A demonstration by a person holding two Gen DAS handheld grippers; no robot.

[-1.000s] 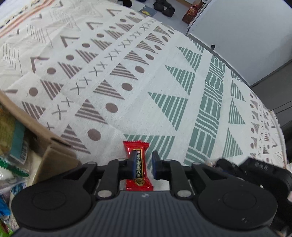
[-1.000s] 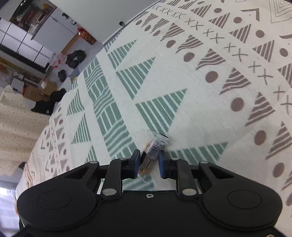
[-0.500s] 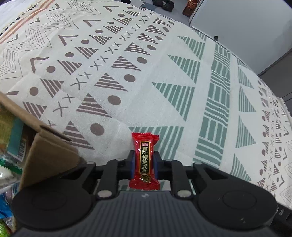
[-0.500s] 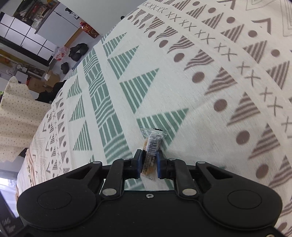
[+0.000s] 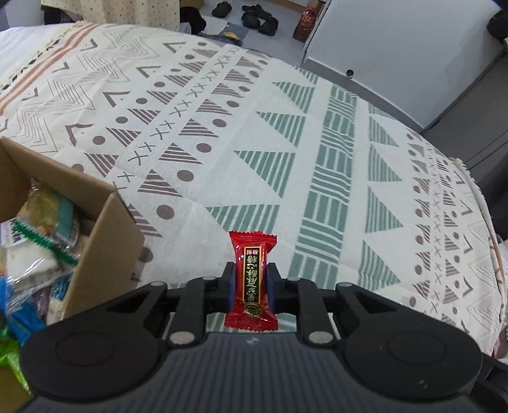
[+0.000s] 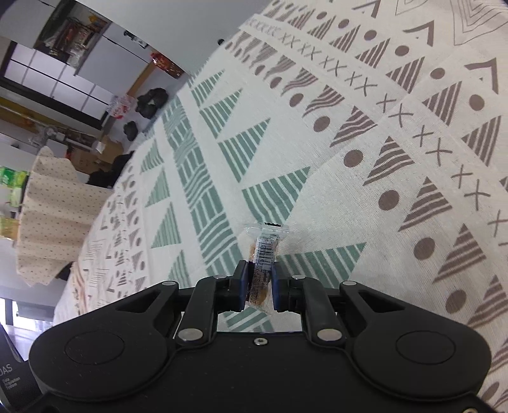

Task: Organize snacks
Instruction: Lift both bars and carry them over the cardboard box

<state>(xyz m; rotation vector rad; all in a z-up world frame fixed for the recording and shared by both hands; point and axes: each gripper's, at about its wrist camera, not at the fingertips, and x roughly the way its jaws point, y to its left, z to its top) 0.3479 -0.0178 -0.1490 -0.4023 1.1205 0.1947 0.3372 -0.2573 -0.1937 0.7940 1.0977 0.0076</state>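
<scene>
My left gripper (image 5: pixel 250 286) is shut on a red candy bar (image 5: pixel 252 279) with gold and black lettering, held above the patterned tablecloth (image 5: pixel 285 143). A cardboard box (image 5: pixel 104 254) holding several snack packets stands to its left. My right gripper (image 6: pixel 258 286) is shut on a small clear-wrapped snack (image 6: pixel 263 260) with a barcode, held edge-on above the cloth (image 6: pixel 381 143).
The tablecloth's far edge drops to a floor with shoes (image 5: pixel 254 19) and a white cabinet (image 5: pixel 397 47). A cream dotted curtain (image 6: pixel 54 216) hangs left in the right wrist view.
Both grippers closed on their snacks and lifted them off the cloth. The left gripper rose and drew back, showing more of the box and the room.
</scene>
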